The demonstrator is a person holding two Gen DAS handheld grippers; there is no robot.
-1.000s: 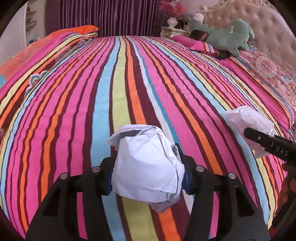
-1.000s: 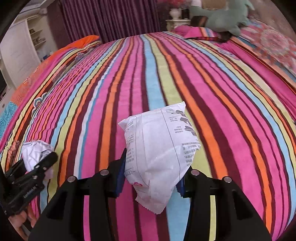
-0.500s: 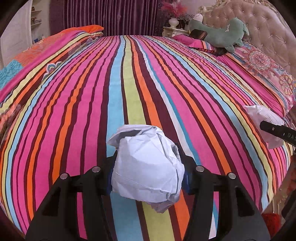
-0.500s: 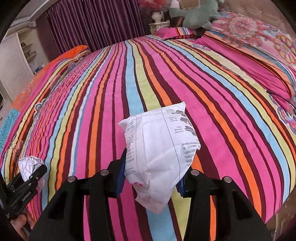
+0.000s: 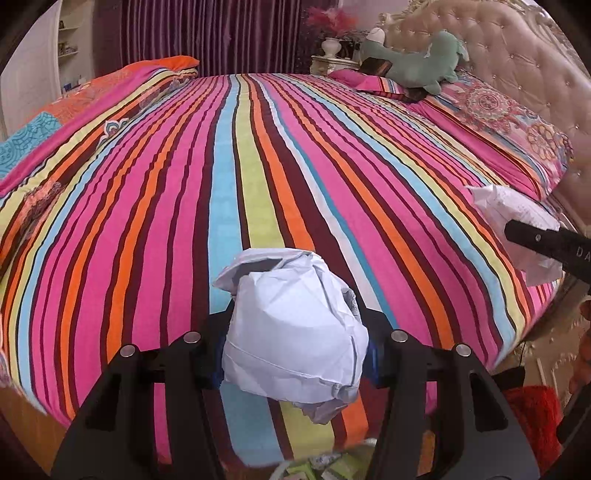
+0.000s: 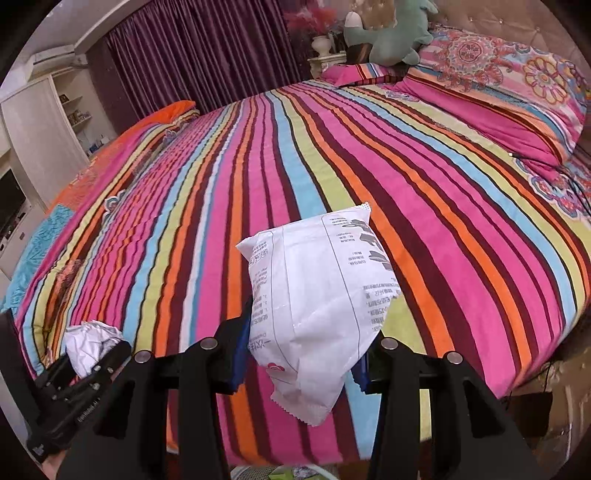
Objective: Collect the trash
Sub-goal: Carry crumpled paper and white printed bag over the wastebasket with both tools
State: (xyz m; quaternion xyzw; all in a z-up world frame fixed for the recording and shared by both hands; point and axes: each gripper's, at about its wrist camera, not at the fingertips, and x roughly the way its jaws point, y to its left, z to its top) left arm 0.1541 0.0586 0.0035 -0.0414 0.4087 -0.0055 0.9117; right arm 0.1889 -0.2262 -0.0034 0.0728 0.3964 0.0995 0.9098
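White crumpled paper (image 5: 295, 328) — between jaws

I see a bedspread (image 5: 258, 155) striped pink, orange, lime, sky blue and maroon; white crumpled paper (image 5: 295, 332); white wrapper (image 6: 317, 302) with grey print; green plush toy (image 5: 417, 66); purple curtains (image 5: 207, 33).

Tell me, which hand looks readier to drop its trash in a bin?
Hard to call. The left gripper clamps a crumpled paper ball, the right gripper a white wrapper; both hang past the bed's edge.
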